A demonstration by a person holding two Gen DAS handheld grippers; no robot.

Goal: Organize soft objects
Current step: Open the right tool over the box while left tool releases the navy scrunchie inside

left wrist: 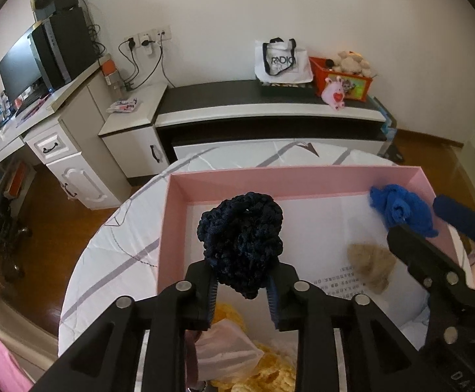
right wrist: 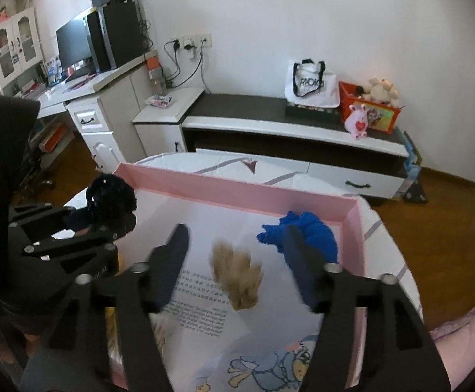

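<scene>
A pink box with a white printed sheet on its floor lies on the bed. My left gripper is shut on a dark navy knitted scrunchie and holds it over the box's left half. The right wrist view shows that scrunchie at the box's left wall. My right gripper stands open over the box with nothing between its fingers. A bright blue knitted piece lies in the far right corner, beside the right finger. Below the open jaws a tan furry piece rests on the sheet.
Yellow knitted pieces and a translucent white pouch lie under the left gripper. The box rests on a white sheet with grey stripes. Beyond are a low cabinet with a tote bag, a toy box, and a desk.
</scene>
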